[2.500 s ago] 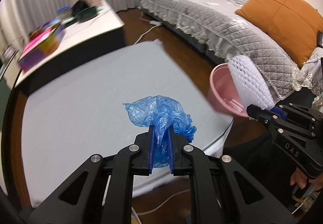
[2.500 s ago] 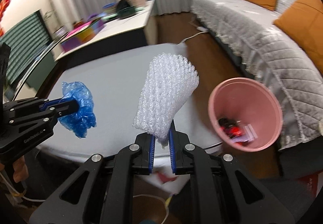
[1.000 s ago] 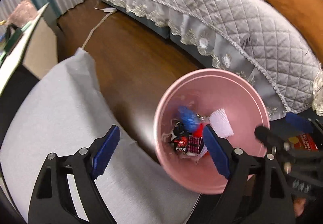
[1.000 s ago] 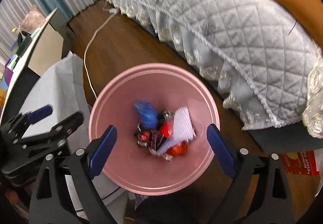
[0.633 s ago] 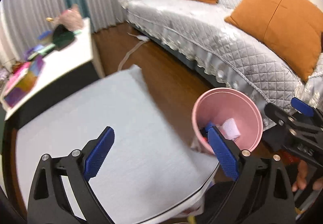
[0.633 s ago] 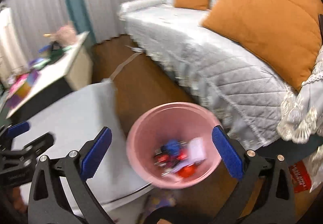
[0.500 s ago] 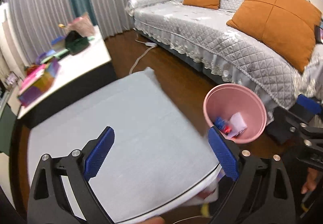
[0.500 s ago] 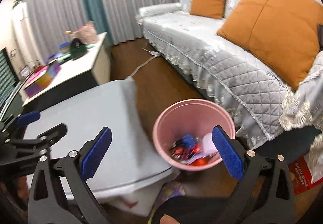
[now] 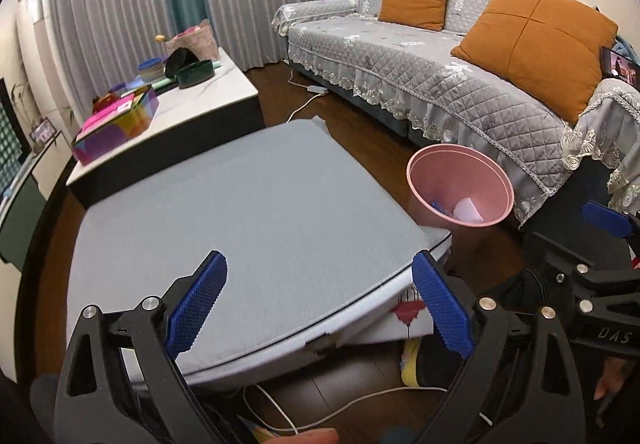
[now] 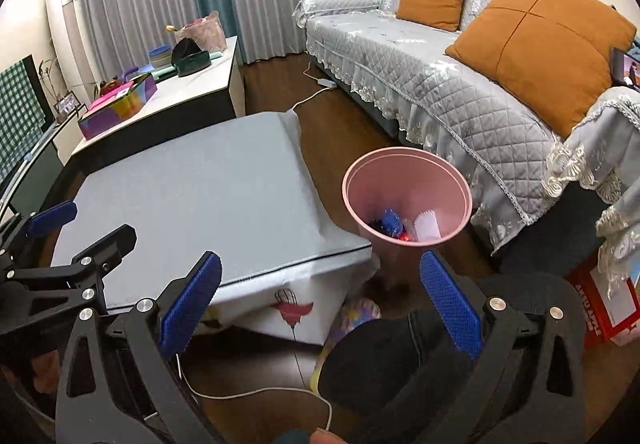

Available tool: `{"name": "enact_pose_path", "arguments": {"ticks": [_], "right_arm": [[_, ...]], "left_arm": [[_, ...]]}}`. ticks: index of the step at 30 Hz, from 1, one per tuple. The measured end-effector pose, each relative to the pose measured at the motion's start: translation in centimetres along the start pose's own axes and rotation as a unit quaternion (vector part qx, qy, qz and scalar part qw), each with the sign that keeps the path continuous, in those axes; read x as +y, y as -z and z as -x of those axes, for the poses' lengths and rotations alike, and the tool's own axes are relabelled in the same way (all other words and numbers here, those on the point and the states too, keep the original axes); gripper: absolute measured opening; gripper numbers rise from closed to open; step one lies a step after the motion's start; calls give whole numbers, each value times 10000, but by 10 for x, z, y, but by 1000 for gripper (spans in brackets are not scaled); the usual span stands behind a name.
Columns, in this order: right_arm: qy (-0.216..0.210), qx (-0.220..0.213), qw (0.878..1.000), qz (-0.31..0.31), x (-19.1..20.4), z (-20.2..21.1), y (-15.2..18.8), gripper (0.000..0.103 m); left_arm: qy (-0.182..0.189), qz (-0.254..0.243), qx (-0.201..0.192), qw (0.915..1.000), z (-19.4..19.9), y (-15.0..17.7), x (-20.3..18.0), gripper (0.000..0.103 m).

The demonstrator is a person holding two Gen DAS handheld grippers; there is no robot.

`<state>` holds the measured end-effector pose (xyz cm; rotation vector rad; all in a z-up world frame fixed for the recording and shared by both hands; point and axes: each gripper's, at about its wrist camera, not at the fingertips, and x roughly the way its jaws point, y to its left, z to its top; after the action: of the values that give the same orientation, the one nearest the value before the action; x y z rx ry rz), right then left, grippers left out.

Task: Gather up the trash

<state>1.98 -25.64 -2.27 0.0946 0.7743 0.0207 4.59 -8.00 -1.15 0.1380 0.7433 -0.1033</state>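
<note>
Left gripper [image 9: 316,304]: jaws apart, empty; right gripper [image 10: 318,306]: jaws apart, empty; pink bin [image 10: 406,199]: beside table [image 10: 192,195] corner, holding blue bag [image 10: 390,222], white foam [image 10: 427,226].

The pink bin [image 10: 406,199] stands upright on the floor, ahead of the right-hand jaws and just beyond them. Down inside it lies the crumpled blue plastic bag [image 10: 389,222], with the white foam netting [image 10: 427,228] right beside it and some red scraps [image 10: 405,237] tucked between them.
</note>
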Motion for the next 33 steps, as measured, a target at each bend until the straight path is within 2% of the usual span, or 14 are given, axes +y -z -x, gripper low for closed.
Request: {"name": "enact_pose_path", "arguments": {"ticks": [7, 33], "right_arm": [[-35, 8, 10000, 48, 1, 5, 5, 98], [-61, 10, 9999, 126, 11, 9, 5, 98]], "left_arm": [[40, 104, 3, 9999, 9, 11, 0, 91], [23, 238, 19, 9997, 9, 11, 7, 91]]}}
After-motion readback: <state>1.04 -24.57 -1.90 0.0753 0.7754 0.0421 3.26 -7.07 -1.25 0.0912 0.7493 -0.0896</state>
